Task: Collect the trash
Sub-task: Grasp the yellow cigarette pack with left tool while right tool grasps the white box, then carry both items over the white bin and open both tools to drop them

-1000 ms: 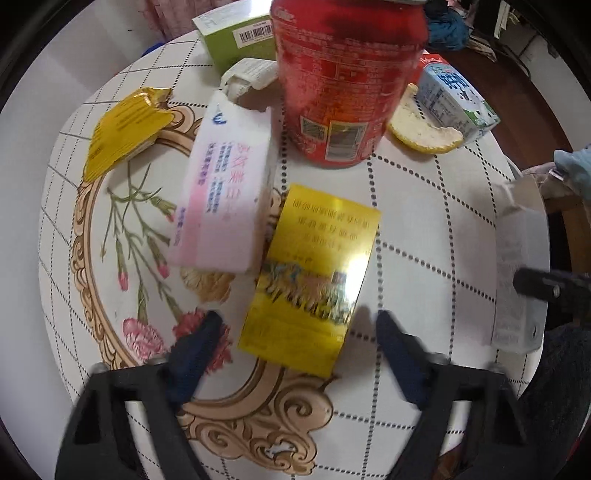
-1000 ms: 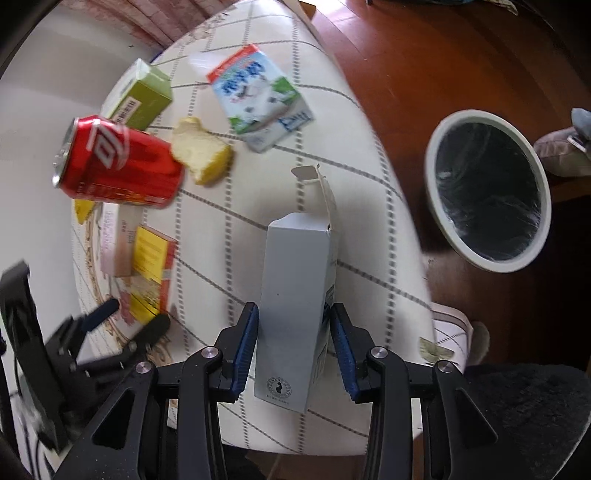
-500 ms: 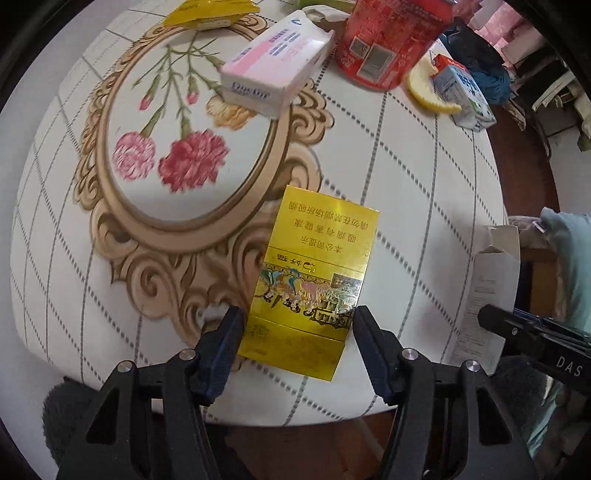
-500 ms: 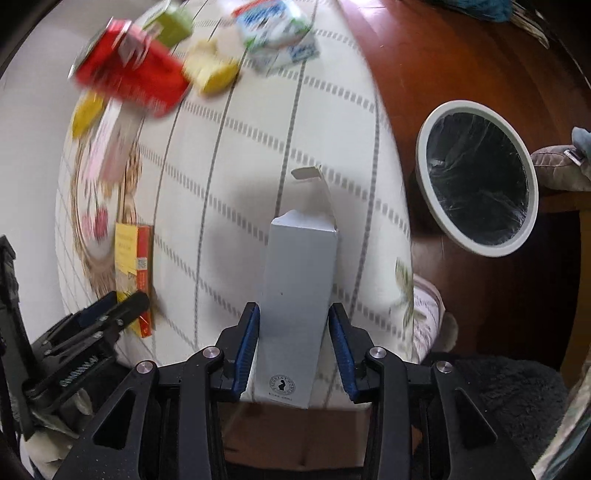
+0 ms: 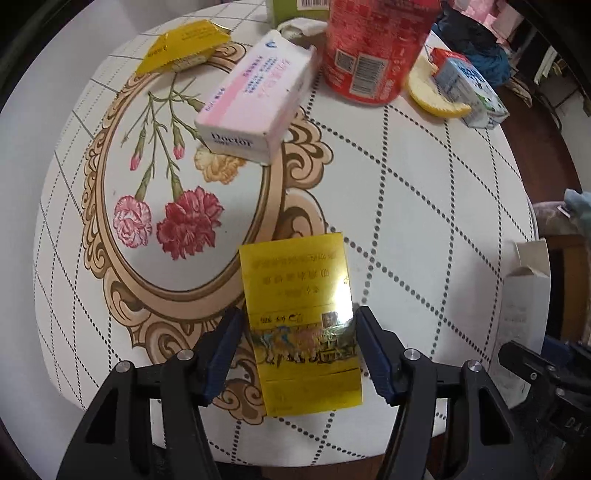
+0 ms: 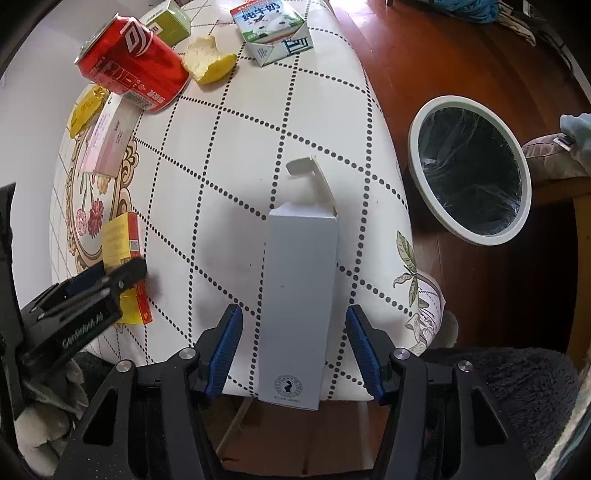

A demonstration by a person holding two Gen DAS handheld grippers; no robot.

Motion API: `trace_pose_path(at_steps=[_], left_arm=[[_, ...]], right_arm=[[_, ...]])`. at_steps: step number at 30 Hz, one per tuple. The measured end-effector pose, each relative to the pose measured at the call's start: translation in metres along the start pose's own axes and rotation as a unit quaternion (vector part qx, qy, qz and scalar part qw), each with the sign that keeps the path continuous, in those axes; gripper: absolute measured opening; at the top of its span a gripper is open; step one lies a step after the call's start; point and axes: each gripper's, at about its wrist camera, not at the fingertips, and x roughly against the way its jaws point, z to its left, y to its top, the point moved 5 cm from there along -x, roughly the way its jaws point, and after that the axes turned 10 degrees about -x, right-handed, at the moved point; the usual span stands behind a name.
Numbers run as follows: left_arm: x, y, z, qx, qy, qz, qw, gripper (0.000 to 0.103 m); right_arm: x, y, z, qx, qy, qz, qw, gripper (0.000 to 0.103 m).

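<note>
A shiny yellow box (image 5: 299, 317) sits between the blue pads of my left gripper (image 5: 299, 315), which is shut on it over the near edge of the round table (image 5: 424, 221). The right wrist view shows the same box (image 6: 120, 243) tilted in that gripper (image 6: 110, 273). My right gripper (image 6: 294, 314) points down at the table's edge. Its jaws are opening, with a gap on each side of the tall white carton (image 6: 299, 295) standing between them, top flap open. The carton (image 5: 524, 306) also shows at the right in the left wrist view.
A white-rimmed bin (image 6: 414, 162) with a dark liner stands on the wooden floor right of the table. At the table's far side are a red can (image 6: 133, 81), pink box (image 5: 255, 99), milk carton (image 6: 273, 29), citrus peel (image 6: 208, 64), yellow wrapper (image 5: 184, 44) and green box (image 6: 170, 26).
My left gripper closed on the yellow box and brought it toward the table's near edge. My right gripper's pads, earlier pressed on the white carton, now stand apart from it.
</note>
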Motion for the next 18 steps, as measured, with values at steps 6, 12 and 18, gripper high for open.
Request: trace_pose_path(at_steps=[6,12,18], left_arm=[[-0.006,0.002,-0.015,-0.014,0.015,-0.010,0.9997,0.054],[0.023,-0.009,-0.030,-0.018,0.027,-0.036,0.9988,0.054],[0.091,0.001,-0.053,-0.041,0.017,-0.098,0.9942,0.054]], right_arm=[[-0.006,0.000,0.003,0.010,-0.013,-0.008,1.000,0.039],[0.009,0.002,0.002,0.007,0.010,-0.034,0.999,0.037],[0.053,0.009,-0.011,0.001,0.046,-0.079,0.996,0.036]])
